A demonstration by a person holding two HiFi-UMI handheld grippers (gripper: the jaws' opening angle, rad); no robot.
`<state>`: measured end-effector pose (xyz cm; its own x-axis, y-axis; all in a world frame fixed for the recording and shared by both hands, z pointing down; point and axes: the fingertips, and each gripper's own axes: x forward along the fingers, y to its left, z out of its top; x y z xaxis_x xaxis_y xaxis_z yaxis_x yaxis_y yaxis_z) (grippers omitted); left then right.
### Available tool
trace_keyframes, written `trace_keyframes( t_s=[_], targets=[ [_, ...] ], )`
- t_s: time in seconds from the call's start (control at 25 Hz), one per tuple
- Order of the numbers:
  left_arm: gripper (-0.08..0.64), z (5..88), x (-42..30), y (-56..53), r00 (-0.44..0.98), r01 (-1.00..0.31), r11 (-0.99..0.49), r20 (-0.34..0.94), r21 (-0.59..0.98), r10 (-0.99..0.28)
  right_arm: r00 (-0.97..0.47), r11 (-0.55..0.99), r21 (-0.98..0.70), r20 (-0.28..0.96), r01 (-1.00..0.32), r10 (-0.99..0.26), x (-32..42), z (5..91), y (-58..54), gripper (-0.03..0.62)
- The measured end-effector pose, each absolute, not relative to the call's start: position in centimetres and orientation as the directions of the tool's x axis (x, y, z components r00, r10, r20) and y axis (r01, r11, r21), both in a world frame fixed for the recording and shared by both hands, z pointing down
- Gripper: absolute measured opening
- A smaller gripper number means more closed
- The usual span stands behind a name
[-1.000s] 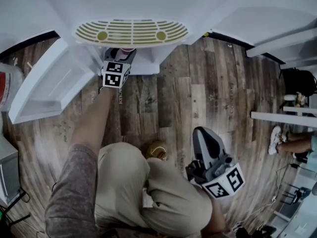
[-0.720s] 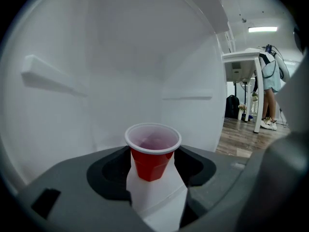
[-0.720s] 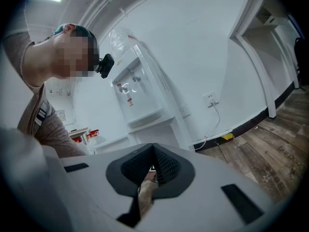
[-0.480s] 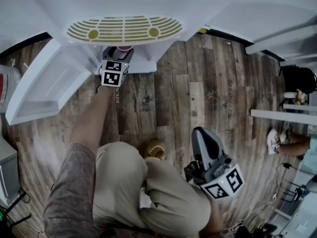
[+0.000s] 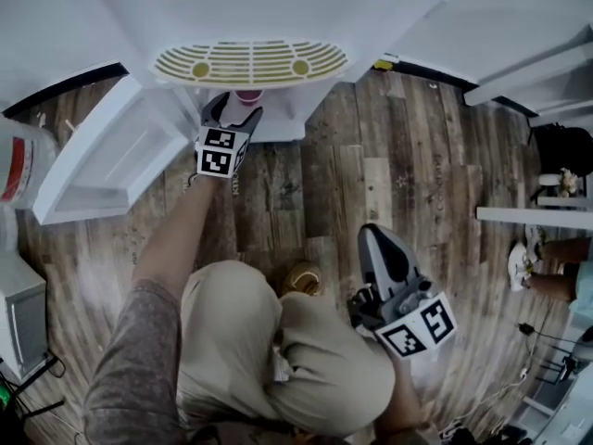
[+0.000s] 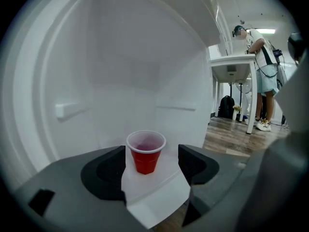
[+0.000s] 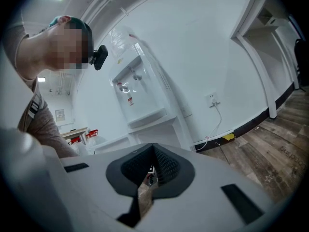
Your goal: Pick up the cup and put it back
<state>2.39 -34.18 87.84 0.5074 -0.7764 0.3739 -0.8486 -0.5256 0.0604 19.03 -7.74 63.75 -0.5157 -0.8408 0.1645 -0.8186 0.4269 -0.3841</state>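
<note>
**Head view.** The left hand-held gripper (image 5: 233, 111) reached forward from the person's left arm to the open lower compartment of a white dispenser (image 5: 278, 7). This compartment sat below the slotted drip tray (image 5: 250, 63). The cup (image 5: 247, 95) stood inside the compartment, just beyond the jaw tips, and only its rim showed under the tray edge. The compartment door (image 5: 111, 160) hung open to the left over the wood floor (image 5: 371, 156). The right hand-held gripper (image 5: 378, 239) was held low beside the person's knee (image 5: 324, 360), well apart from the cup.

**Left gripper view.** The red cup (image 6: 146, 153) stood upright on the white shelf (image 6: 154, 197) inside the compartment. It lined up with the gap between the two jaws. The jaws stood apart and had just been opening. White shelf showed between the cup and each pad (image 6: 108, 170), so neither pad touched it. The cup appeared empty.

**Right gripper view.** The jaws of the right hand-held gripper (image 7: 153, 166) were together at the tips with nothing between them. They pointed toward the dispenser (image 7: 140, 95) and a wall socket (image 7: 212, 99). The cup was not visible in this view.
</note>
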Motion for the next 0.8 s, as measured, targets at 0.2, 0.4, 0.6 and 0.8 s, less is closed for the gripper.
trace_keyframes(
  t_s=[0.2, 0.4, 0.6, 0.8],
  targets=[
    [0.324, 84.8, 1.6, -32.0, 0.544, -0.829, -0.553, 0.355, 0.084, -0.760, -0.506, 0.414, -0.383, 0.180, -0.826, -0.844, 18.1, 64.3, -8.6, 0.002],
    [0.324, 80.9, 0.7, -29.2, 0.595, -0.795, -0.595, 0.336, 0.117, -0.730, -0.495, 0.401, -0.378, 0.195, -0.834, -0.846, 17.4, 64.7, -9.2, 0.002],
    [0.324, 76.7, -0.5, -26.3, 0.637, -0.760, -0.639, 0.327, 0.116, -0.698, -0.471, 0.384, -0.351, 0.210, -0.854, -0.857, 17.2, 65.0, -10.2, 0.002],
    [0.324, 73.1, -1.4, -23.4, 0.665, -0.739, -0.660, 0.309, 0.135, -0.680, -0.467, 0.385, -0.325, 0.229, -0.864, -0.854, 16.7, 65.4, -10.9, 0.003]
  ],
)
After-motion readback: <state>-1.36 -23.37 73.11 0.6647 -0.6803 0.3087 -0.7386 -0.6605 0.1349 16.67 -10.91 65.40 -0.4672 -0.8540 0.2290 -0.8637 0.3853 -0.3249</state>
